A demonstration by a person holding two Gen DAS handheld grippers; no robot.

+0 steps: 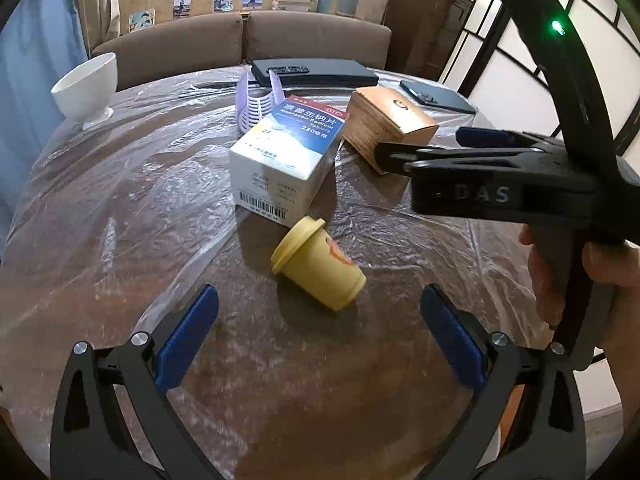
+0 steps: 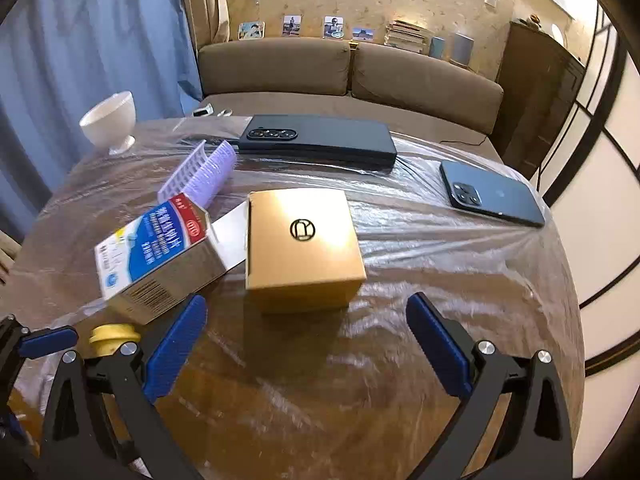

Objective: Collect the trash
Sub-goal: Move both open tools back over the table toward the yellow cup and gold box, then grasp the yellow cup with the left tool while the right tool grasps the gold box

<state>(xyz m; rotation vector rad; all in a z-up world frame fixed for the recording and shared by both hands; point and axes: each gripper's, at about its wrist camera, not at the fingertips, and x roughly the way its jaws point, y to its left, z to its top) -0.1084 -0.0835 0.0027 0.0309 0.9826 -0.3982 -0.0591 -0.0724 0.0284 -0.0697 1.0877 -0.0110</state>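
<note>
A small yellow paper cup (image 1: pixel 318 266) with a lid lies on its side on the plastic-covered table, just ahead of my open left gripper (image 1: pixel 318 320); only its lid (image 2: pixel 114 336) shows in the right wrist view. A white and blue medicine box (image 1: pixel 286 160) (image 2: pixel 156 258) lies behind the cup. A gold cardboard box (image 2: pixel 304 248) (image 1: pixel 386 126) sits just ahead of my open right gripper (image 2: pixel 306 330), which also shows in the left wrist view (image 1: pixel 460 148) beside the gold box. Both grippers are empty.
A white footed bowl (image 1: pixel 86 90) (image 2: pixel 110 122) stands at the far left. A purple ribbed plastic piece (image 2: pixel 200 174) (image 1: pixel 260 100) lies behind the medicine box. A black case (image 2: pixel 318 140) and a phone (image 2: pixel 492 194) lie at the back. A brown sofa (image 2: pixel 348 68) is beyond the table.
</note>
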